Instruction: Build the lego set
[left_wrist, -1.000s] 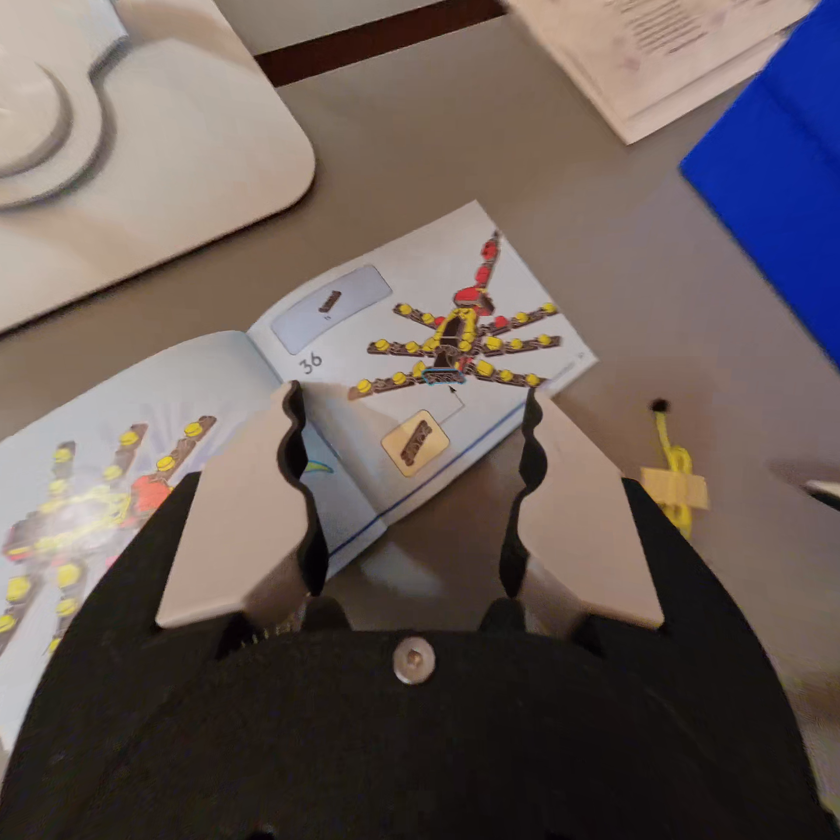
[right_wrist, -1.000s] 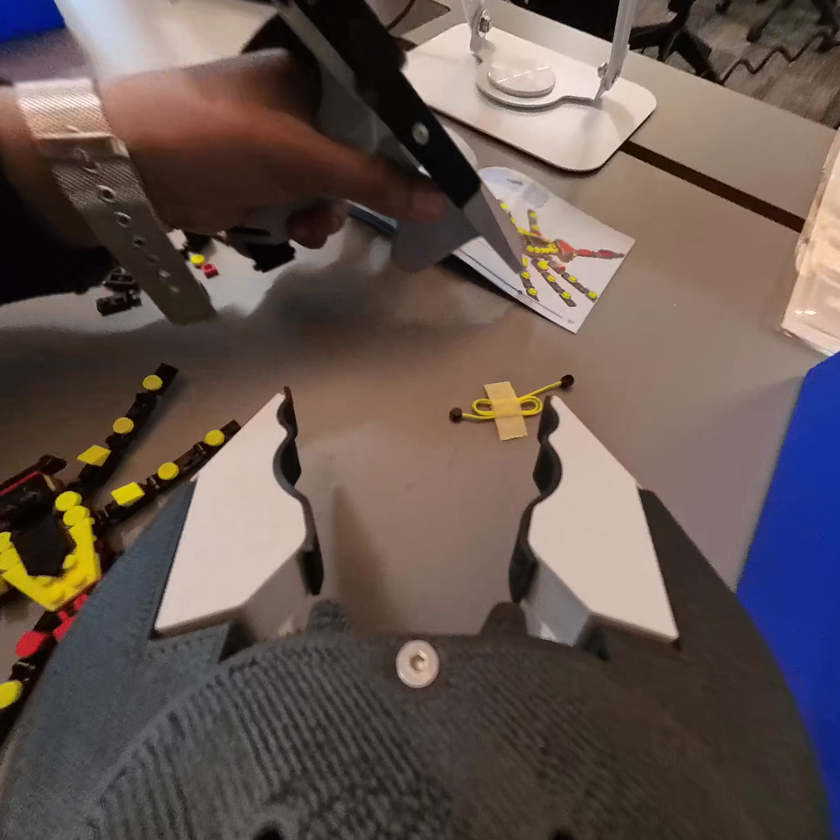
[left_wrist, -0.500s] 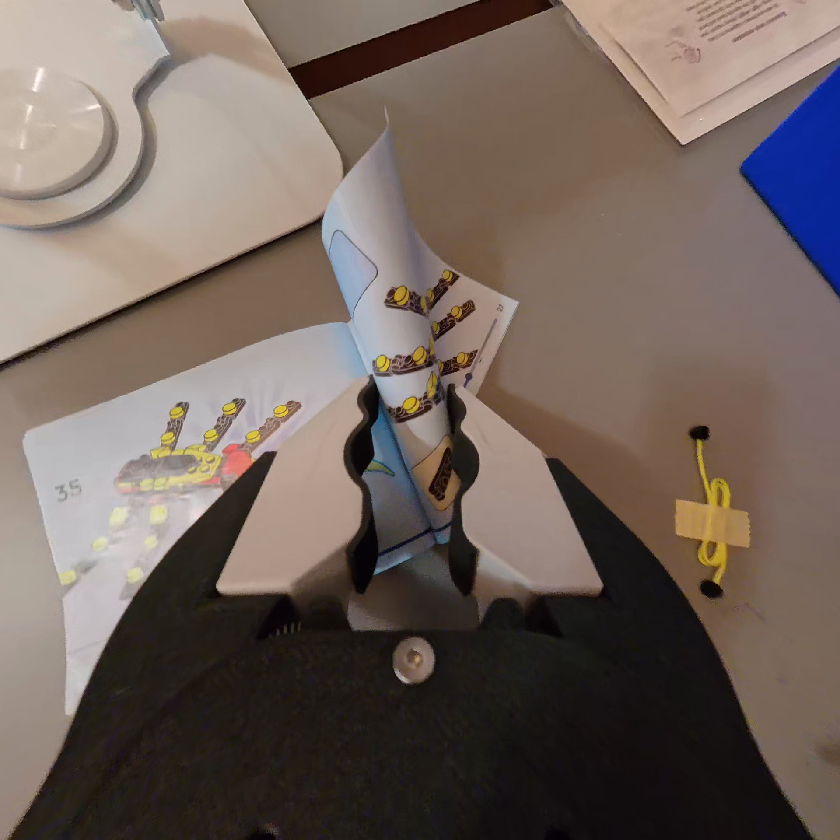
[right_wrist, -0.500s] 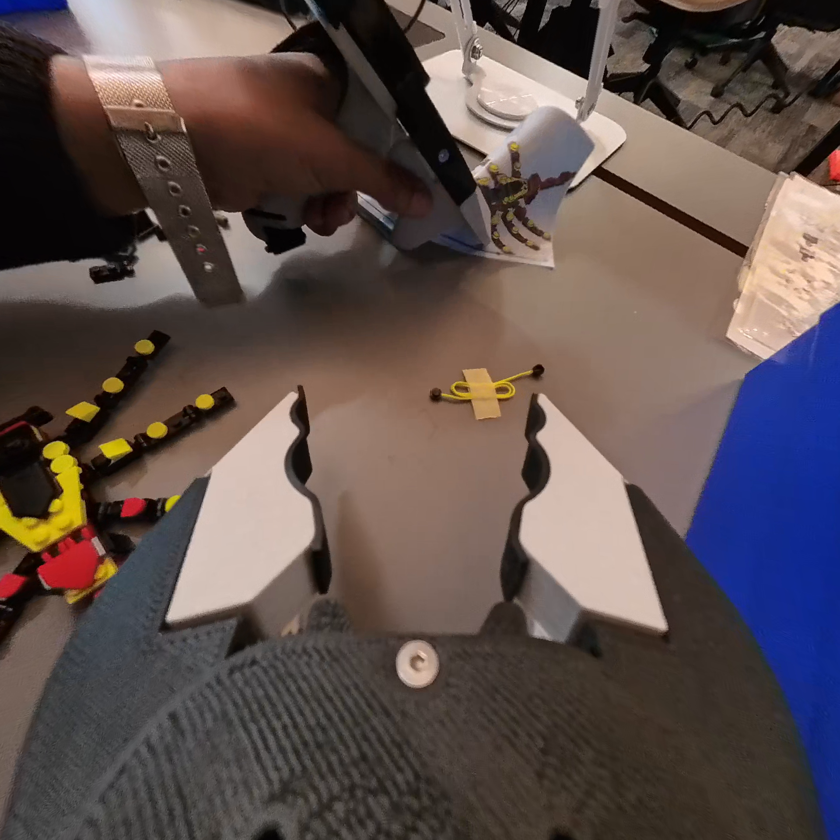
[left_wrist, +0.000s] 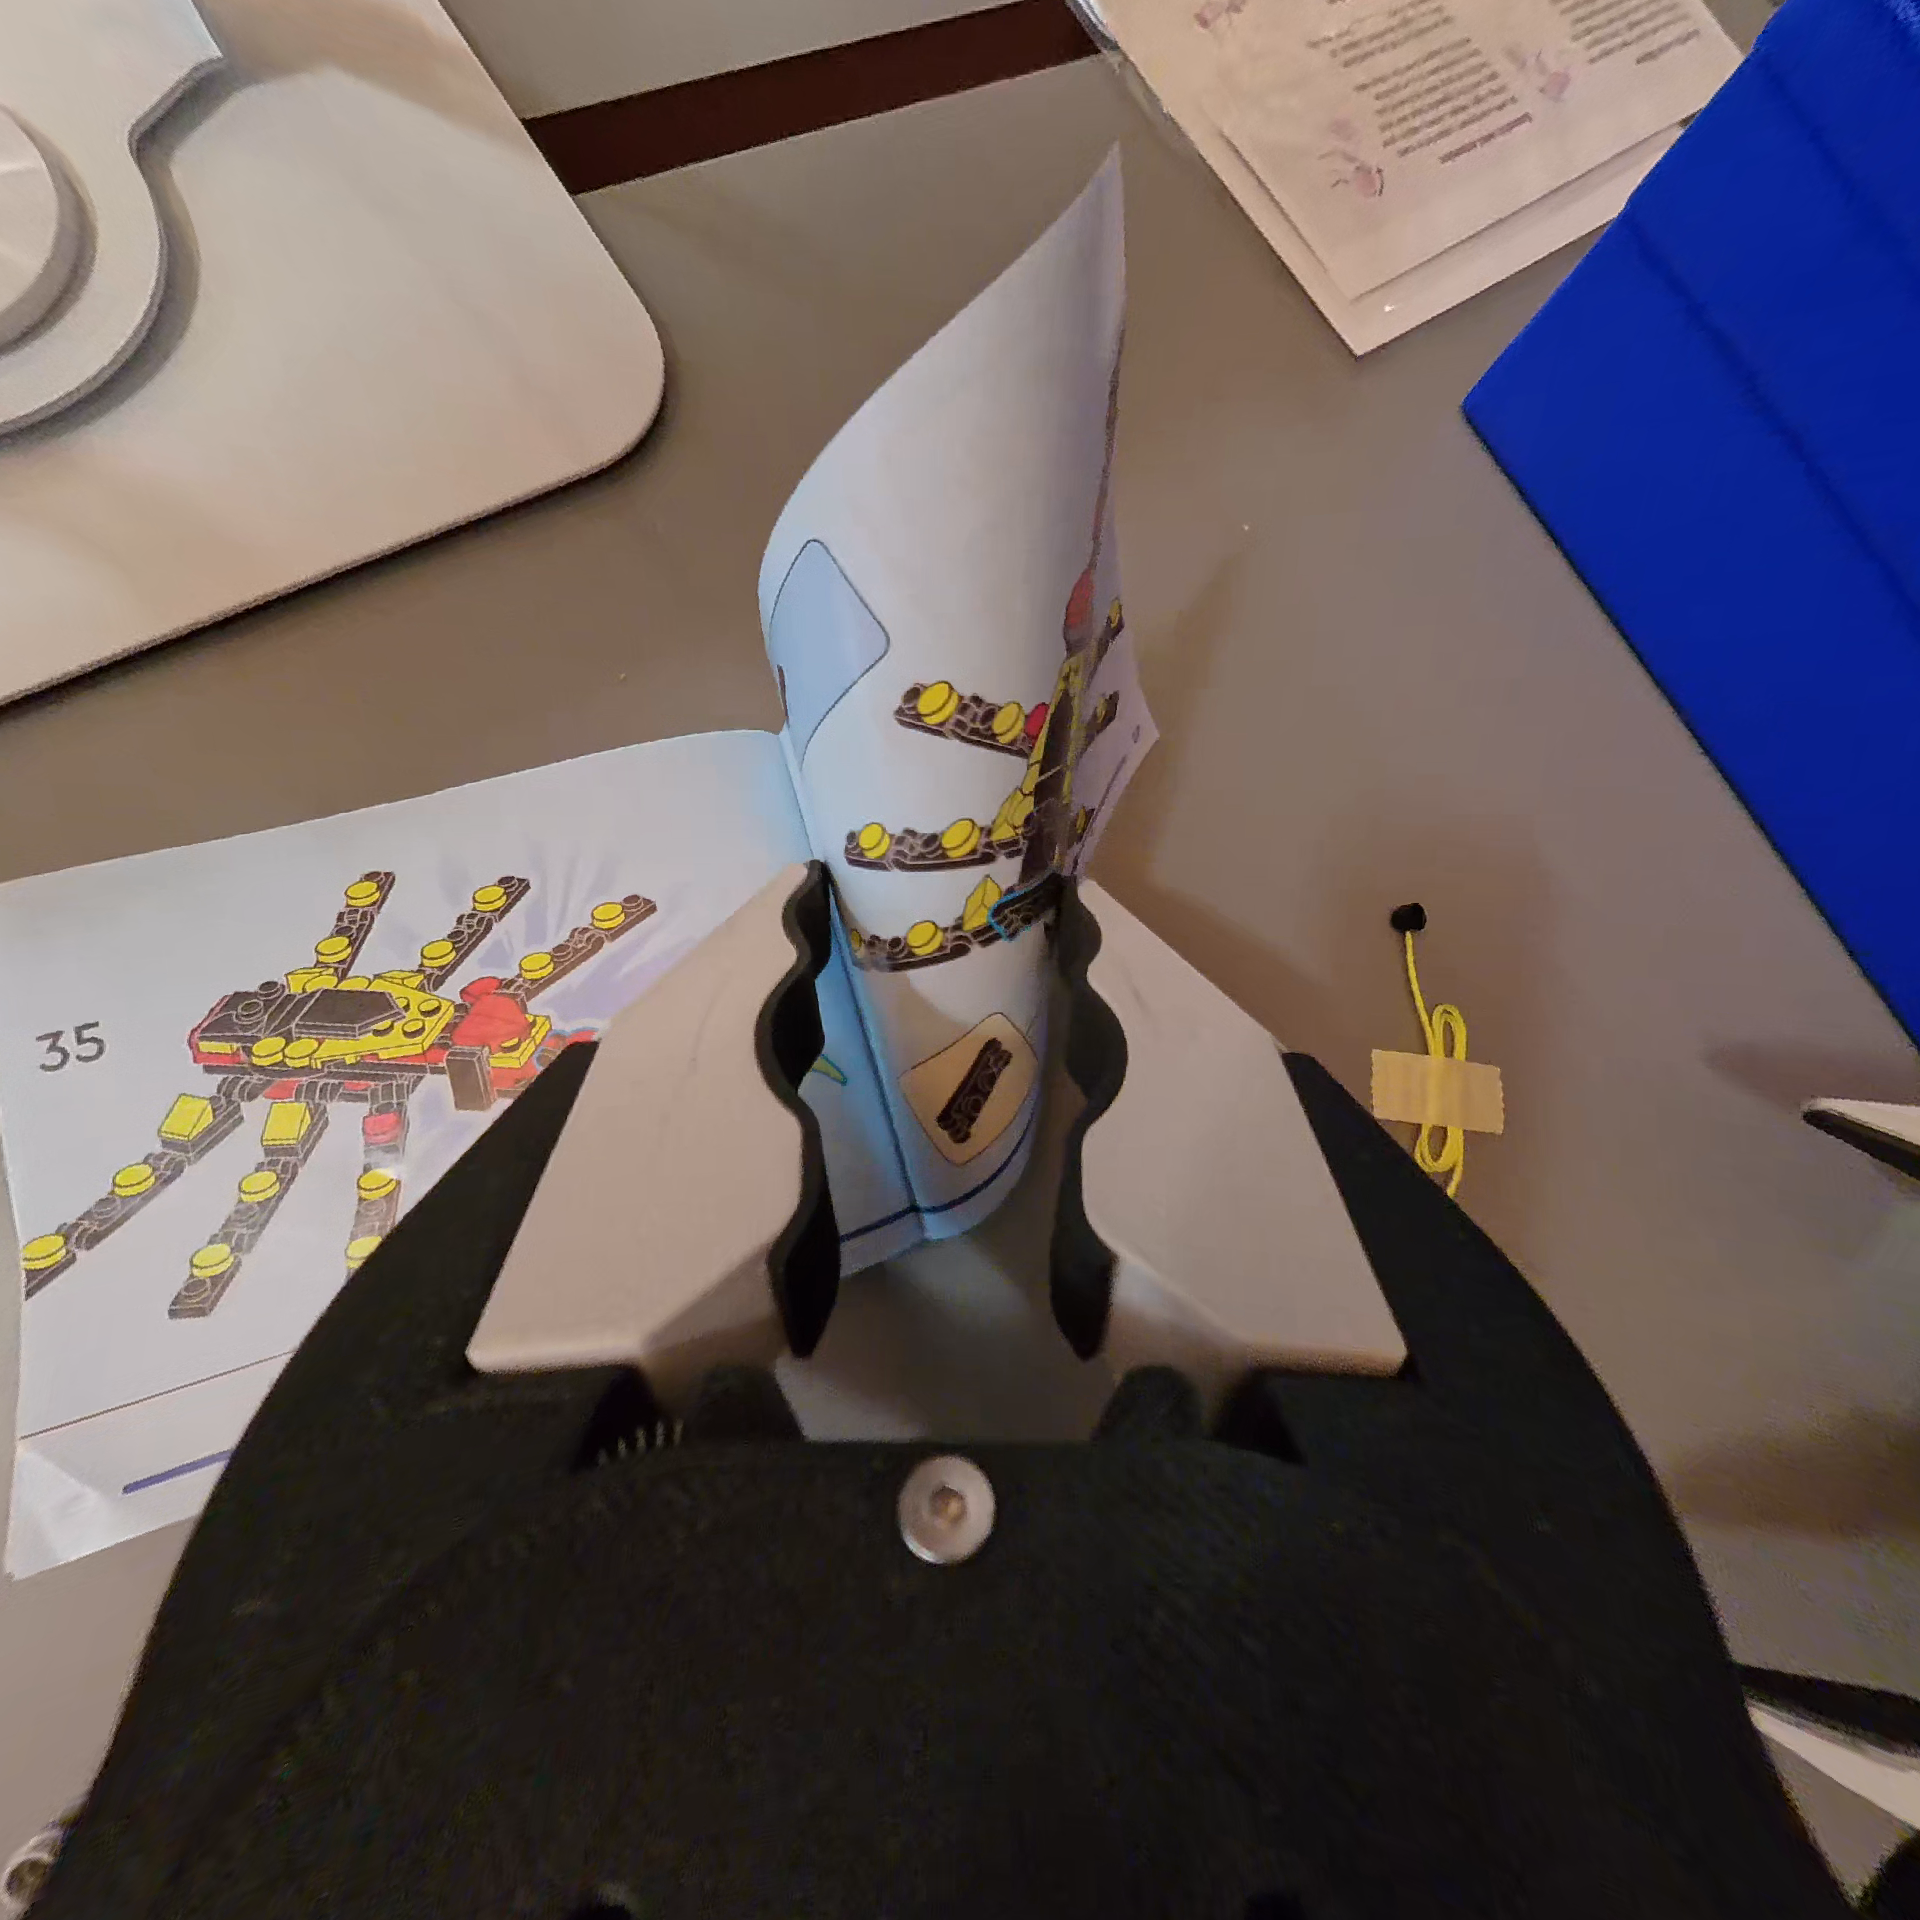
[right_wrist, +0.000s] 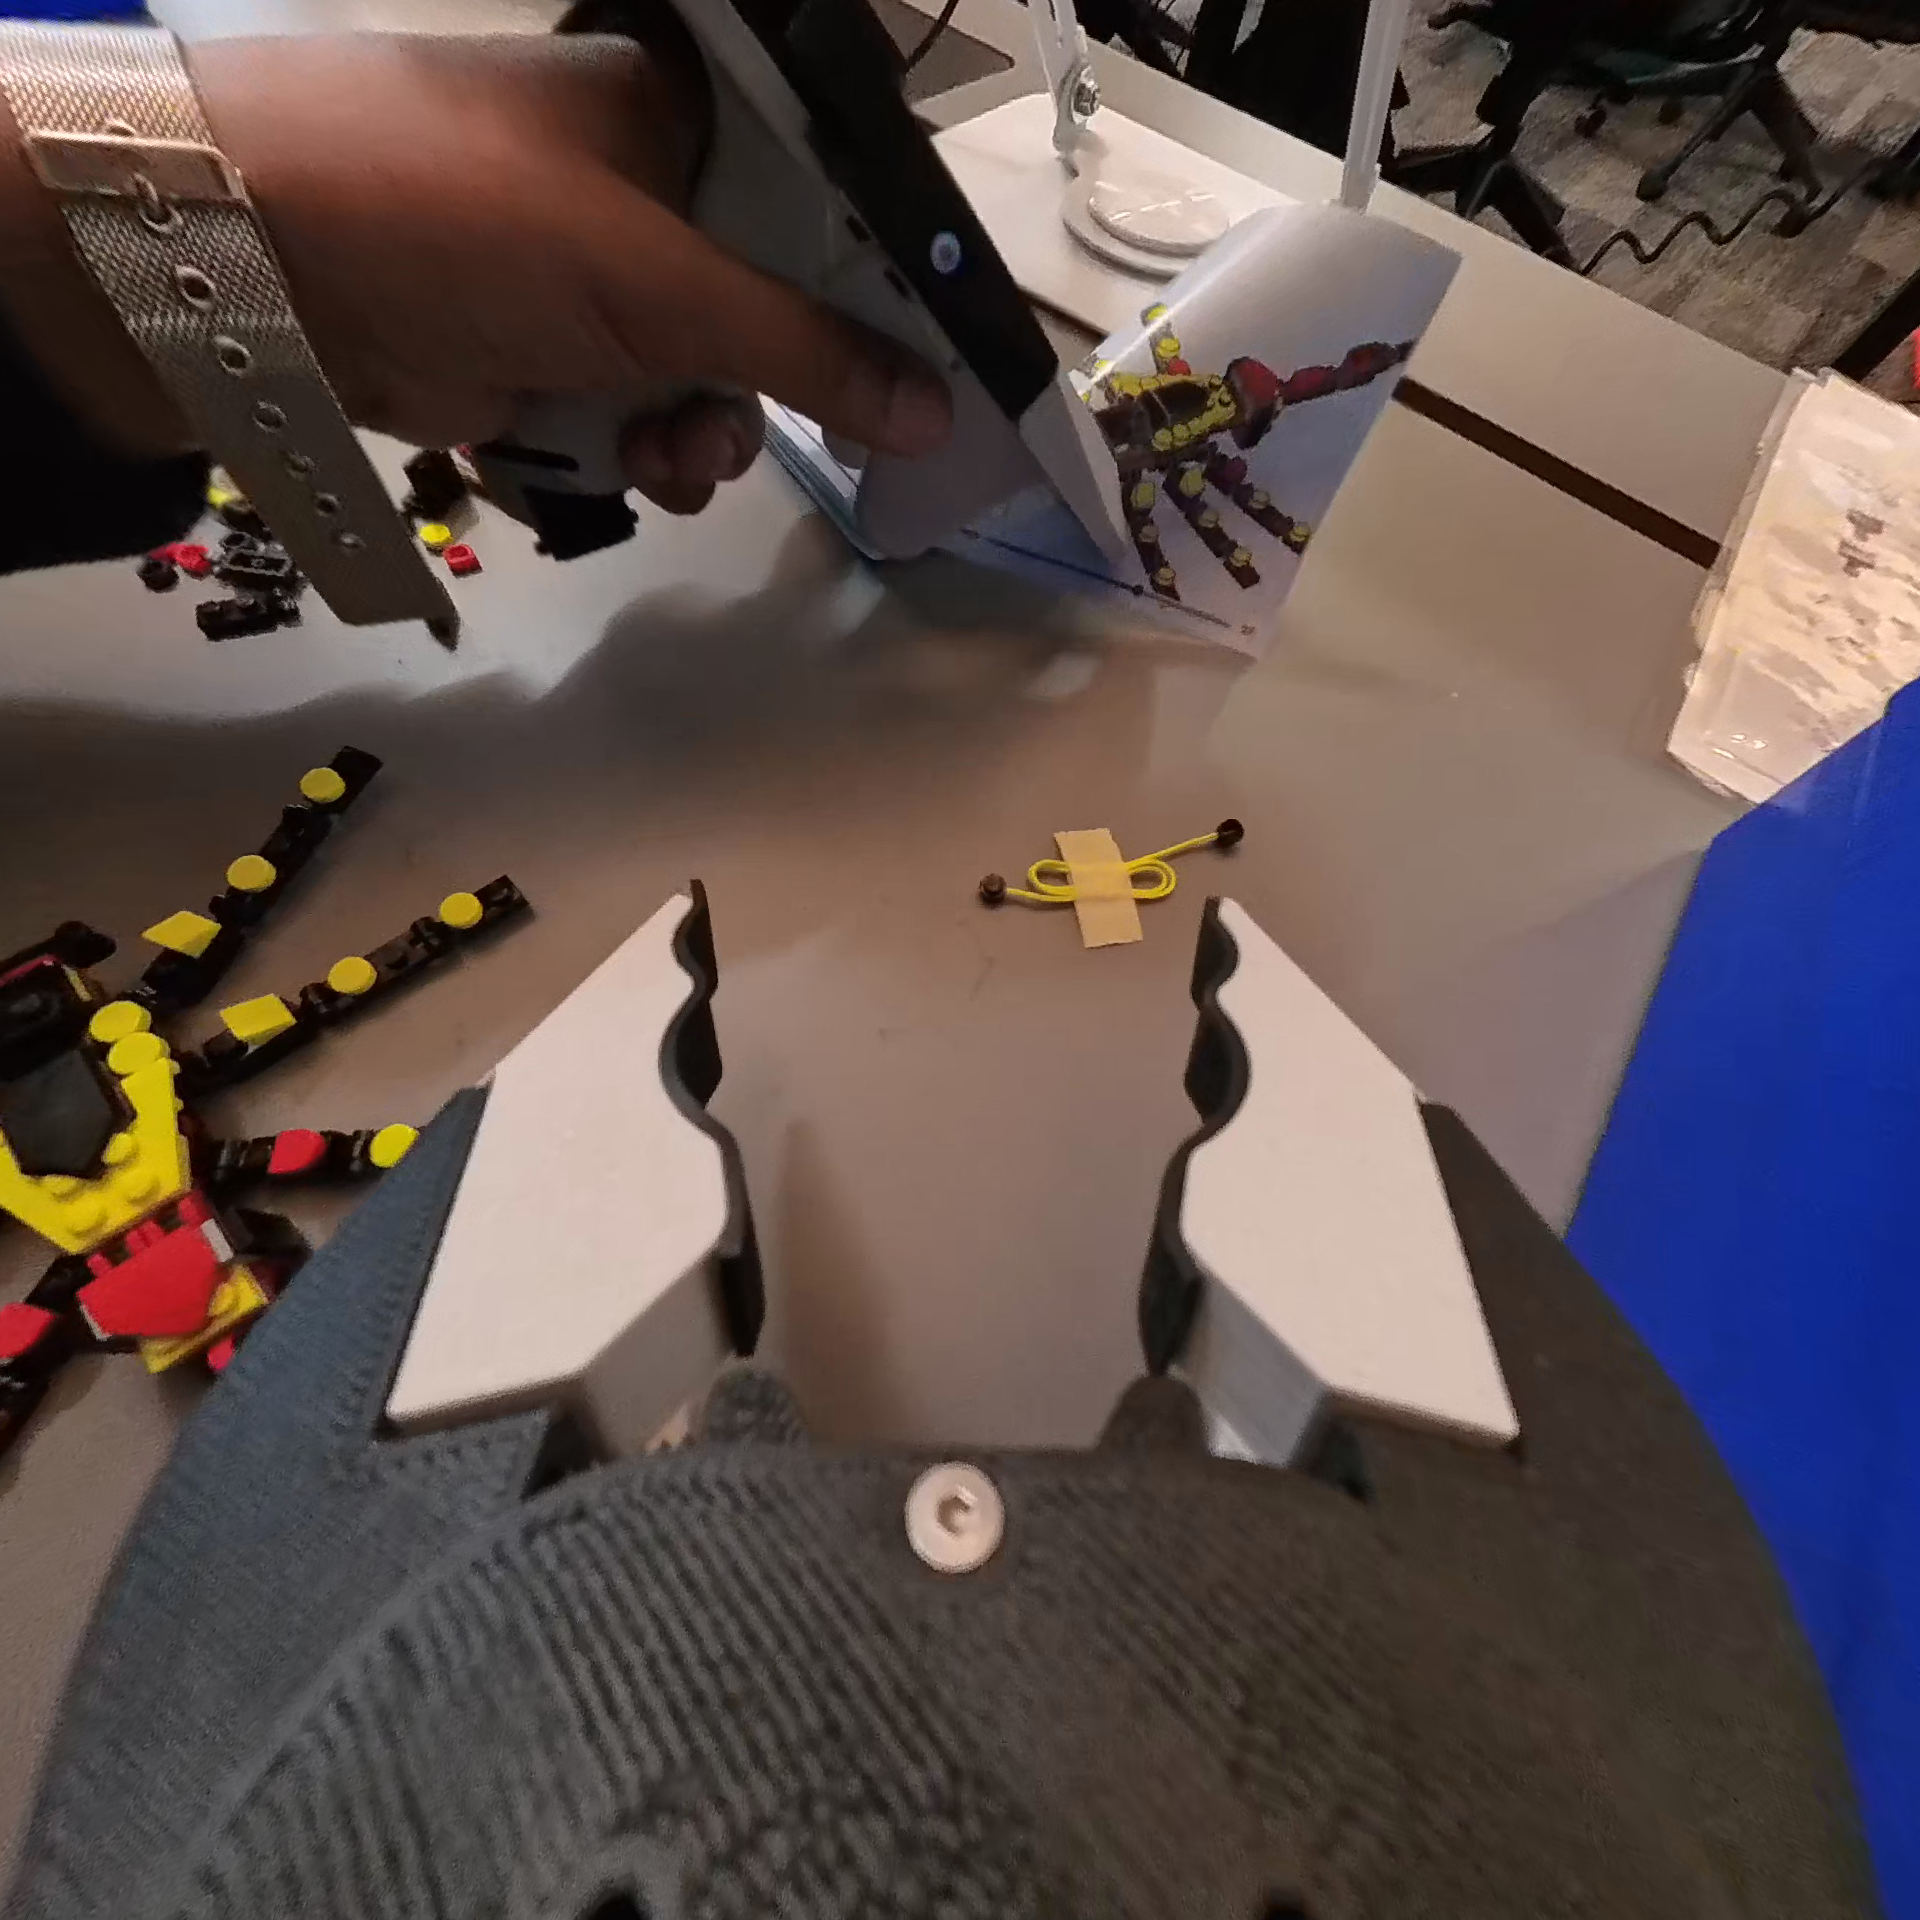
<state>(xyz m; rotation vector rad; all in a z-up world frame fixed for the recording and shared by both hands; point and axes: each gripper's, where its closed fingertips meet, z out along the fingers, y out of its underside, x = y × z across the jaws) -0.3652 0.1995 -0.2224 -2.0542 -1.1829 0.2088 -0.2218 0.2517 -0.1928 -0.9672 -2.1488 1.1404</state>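
The open instruction booklet (left_wrist: 312, 1039) lies on the grey table. My left gripper (left_wrist: 935, 904) is shut on its right-hand page (left_wrist: 966, 582), which stands up curled between the fingers. In the right wrist view a hand (right_wrist: 520, 260) holds that gripper (right_wrist: 1081, 499) on the raised page (right_wrist: 1299, 416). My right gripper (right_wrist: 951, 914) is open and empty above bare table. The partly built black, yellow and red spider model (right_wrist: 104, 1143) lies to its left.
A yellow string with tape (right_wrist: 1101, 883) lies just beyond the right fingertips, also right of the left gripper (left_wrist: 1434, 1091). Loose small bricks (right_wrist: 239, 561) sit far left. A blue box (right_wrist: 1787, 1143) is at the right, a bagged paper (left_wrist: 1434, 125) and a white lamp base (left_wrist: 260, 312) behind.
My left gripper went from open above the flat booklet to shut on the right page and has lifted it upright. The right gripper stayed open and drifted slightly.
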